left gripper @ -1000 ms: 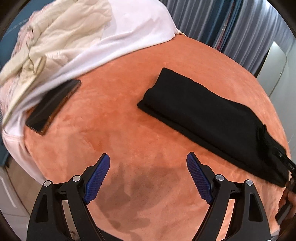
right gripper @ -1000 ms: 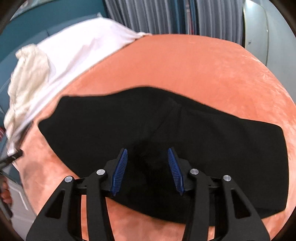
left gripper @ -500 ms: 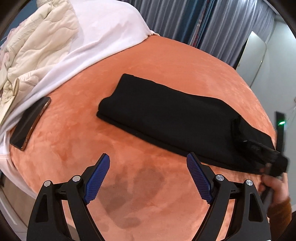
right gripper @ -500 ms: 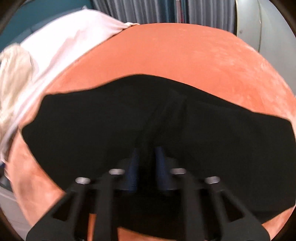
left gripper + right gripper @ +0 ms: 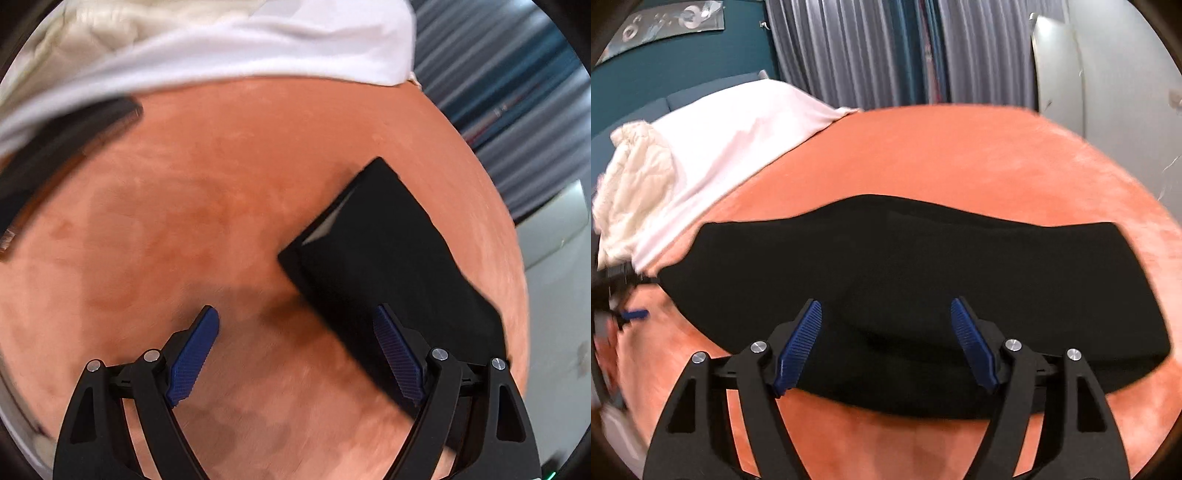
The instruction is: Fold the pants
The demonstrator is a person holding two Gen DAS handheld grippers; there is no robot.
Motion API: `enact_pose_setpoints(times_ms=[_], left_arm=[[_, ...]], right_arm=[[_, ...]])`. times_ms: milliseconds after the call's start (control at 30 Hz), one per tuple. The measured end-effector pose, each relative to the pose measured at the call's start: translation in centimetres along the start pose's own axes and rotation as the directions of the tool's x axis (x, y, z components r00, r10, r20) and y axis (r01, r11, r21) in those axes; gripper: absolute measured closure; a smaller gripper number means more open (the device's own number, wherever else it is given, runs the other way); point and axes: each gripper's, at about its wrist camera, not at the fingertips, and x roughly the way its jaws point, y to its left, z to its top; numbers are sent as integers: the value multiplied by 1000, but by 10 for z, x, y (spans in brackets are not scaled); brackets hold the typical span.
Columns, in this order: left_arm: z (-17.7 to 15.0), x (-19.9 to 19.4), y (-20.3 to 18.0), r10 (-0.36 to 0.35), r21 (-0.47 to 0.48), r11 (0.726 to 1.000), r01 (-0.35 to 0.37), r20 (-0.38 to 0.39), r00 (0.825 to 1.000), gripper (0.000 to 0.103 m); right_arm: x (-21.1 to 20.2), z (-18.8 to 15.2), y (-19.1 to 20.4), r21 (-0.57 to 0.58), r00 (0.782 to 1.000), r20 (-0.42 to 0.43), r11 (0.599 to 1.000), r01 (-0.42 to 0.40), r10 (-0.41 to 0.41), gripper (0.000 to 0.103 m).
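Orange bed (image 5: 960,155): black pants (image 5: 905,266) folded long. My left gripper (image 5: 295,354), right gripper (image 5: 886,339): jaws spread, empty. Risk: pinching one layer at 12 o'clock, fold slides apart.

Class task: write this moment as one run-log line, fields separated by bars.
task: fold pants | left claw: open, at one end of black pants | right claw: open, over pants | pants: flat on orange blanket

An orange plush blanket (image 5: 960,155) covers the bed. At ten o'clock lies a white sheet (image 5: 738,125), with a crumpled cream quilt (image 5: 639,173) on it. Grey curtains (image 5: 871,48) hang at twelve o'clock. A blurred dark flat object (image 5: 70,147) rests at the sheet's edge.
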Motion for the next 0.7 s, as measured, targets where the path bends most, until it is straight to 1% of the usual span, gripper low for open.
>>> enact_pose_setpoints(times_ms=[67, 133, 167, 233, 267, 300, 333, 367, 400, 433, 467, 500, 533, 600, 667, 700], left_arm=[[6, 4, -2, 12, -24, 1000, -12, 24, 1000, 20], [11, 14, -11, 6, -15, 1000, -6, 17, 1000, 17], [12, 18, -15, 16, -14, 1000, -15, 14, 1000, 17], [12, 25, -24, 62, -6, 998, -62, 35, 997, 18], [11, 25, -27, 71, 4, 997, -71, 44, 996, 19], [10, 26, -32, 75, 26, 997, -77, 58, 995, 38], [9, 28, -39, 78, 62, 995, -82, 59, 995, 66], [8, 29, -45, 86, 88, 992, -91, 58, 995, 70], [8, 28, -48, 76, 91, 993, -81, 66, 995, 86], [8, 26, -52, 66, 90, 993, -72, 72, 995, 88], [9, 22, -59, 72, 90, 993, -80, 85, 994, 88], [9, 14, -69, 62, 102, 992, -73, 107, 992, 89], [8, 6, -79, 47, 119, 991, -62, 124, 991, 89], [-1, -18, -114, -12, 192, 981, -19, 160, 987, 89], [-18, -43, -162, -76, 300, 954, 17, 188, 979, 89], [-31, -54, -188, -107, 359, 933, 29, 200, 974, 89]], right_arm=[[-3, -14, -8, -9, 999, -12, 1000, 29, -29, 32], [-1, -21, -22, 41, 999, -41, 999, 20, -18, 23], [0, -22, -28, 71, 999, -45, 997, 15, -12, 17], [3, -24, -36, 124, 999, -46, 992, 8, -3, 16], [7, -24, -36, 128, 998, -55, 992, 7, 0, 16], [11, -26, -36, 131, 998, -66, 991, 7, 1, 16], [14, -26, -36, 131, 997, -71, 991, 6, 3, 15], [15, -26, -36, 133, 997, -71, 991, 0, 9, 12], [15, -26, -37, 136, 998, -65, 991, -14, 23, 11], [14, -26, -40, 141, 998, -58, 990, -25, 34, 11], [14, -26, -43, 157, 997, -48, 987, -47, 55, 10], [10, -31, -50, 169, 996, -42, 983, -64, 72, 9], [11, -31, -54, 188, 995, -33, 978, -87, 95, 9], [8, -34, -61, 223, 991, -12, 967, -126, 132, 9], [9, -34, -65, 240, 989, 0, 960, -145, 150, 9], [9, -34, -67, 246, 988, 4, 957, -153, 157, 9]])
